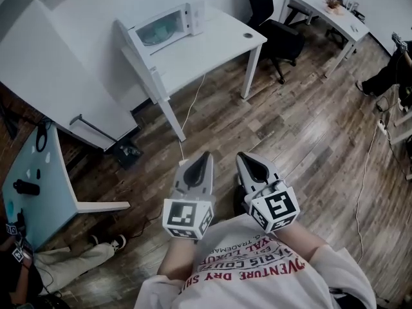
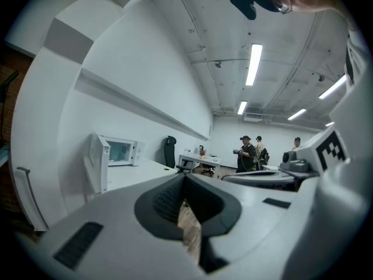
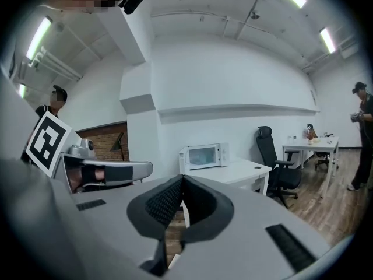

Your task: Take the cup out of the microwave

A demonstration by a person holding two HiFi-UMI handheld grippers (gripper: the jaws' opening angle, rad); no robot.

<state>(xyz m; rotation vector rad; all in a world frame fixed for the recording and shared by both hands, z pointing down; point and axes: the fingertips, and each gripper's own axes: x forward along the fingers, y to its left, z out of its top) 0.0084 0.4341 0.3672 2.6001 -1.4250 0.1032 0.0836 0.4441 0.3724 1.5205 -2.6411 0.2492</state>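
Observation:
A white microwave (image 1: 164,26) stands far off at the back of a white table (image 1: 212,47); it also shows small in the left gripper view (image 2: 119,152) and the right gripper view (image 3: 204,156). Its window looks pale green, and no cup can be made out from here. My left gripper (image 1: 205,156) (image 2: 183,177) and right gripper (image 1: 241,157) (image 3: 182,178) are held side by side close to my chest, above the wooden floor. Both point toward the table. Each has its jaws together with nothing between them.
A black office chair (image 1: 278,34) stands right of the table, with a second desk (image 1: 322,8) behind it. A teal-topped table (image 1: 35,185) is at my left, and a seated person's legs (image 1: 64,262) are below it. Another person (image 1: 386,76) is at the right edge. A cable (image 1: 190,114) trails over the floor.

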